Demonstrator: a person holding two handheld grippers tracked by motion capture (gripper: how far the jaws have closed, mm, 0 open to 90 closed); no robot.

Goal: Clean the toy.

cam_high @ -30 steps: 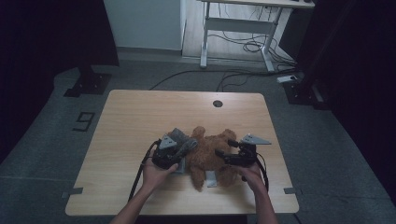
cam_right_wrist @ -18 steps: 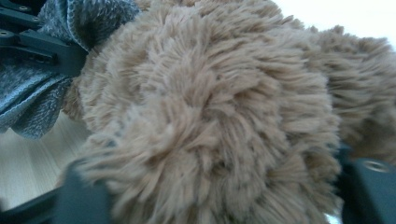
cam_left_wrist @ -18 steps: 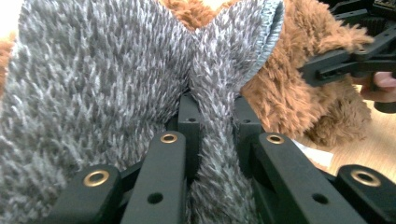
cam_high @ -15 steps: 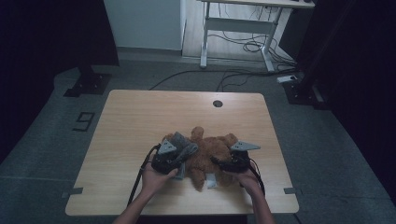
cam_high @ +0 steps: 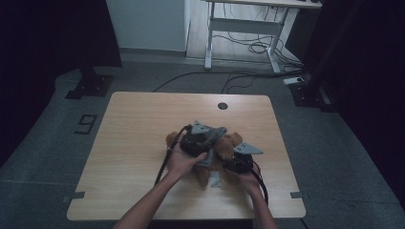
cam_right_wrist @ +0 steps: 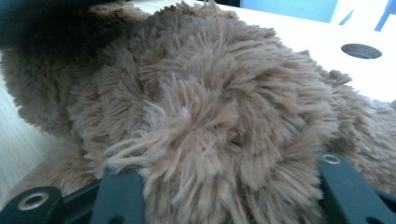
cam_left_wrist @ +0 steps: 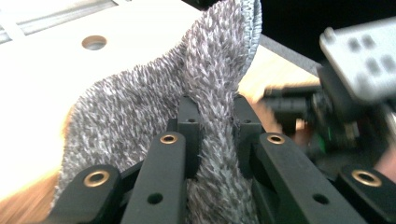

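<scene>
A brown plush bear (cam_high: pixel 232 141) lies on the wooden table (cam_high: pixel 143 124) near its front edge, partly hidden under both grippers. My left gripper (cam_high: pixel 213 138) is shut on a grey fleece cloth (cam_left_wrist: pixel 140 112), which rises in a fold between its jaws (cam_left_wrist: pixel 215 105) above the table. My right gripper (cam_high: pixel 225 155) sits at the bear's right side. Its jaws have just been closing, and the bear's fur (cam_right_wrist: pixel 201 102) bulges between them (cam_right_wrist: pixel 224 186). A grey strip (cam_high: pixel 213 180) of cloth shows by the bear's leg.
A round cable hole (cam_high: pixel 222 106) sits near the table's far edge. Bare wood stretches left and behind the bear. Beyond the table stand a white desk frame (cam_high: pixel 243 28) and floor cables (cam_high: pixel 248 76). A black stand base (cam_high: pixel 90 86) is at far left.
My left hand has moved right and up, lifting the grey cloth over the bear. My right gripper has stayed in place and its jaws have narrowed onto the bear's fur.
</scene>
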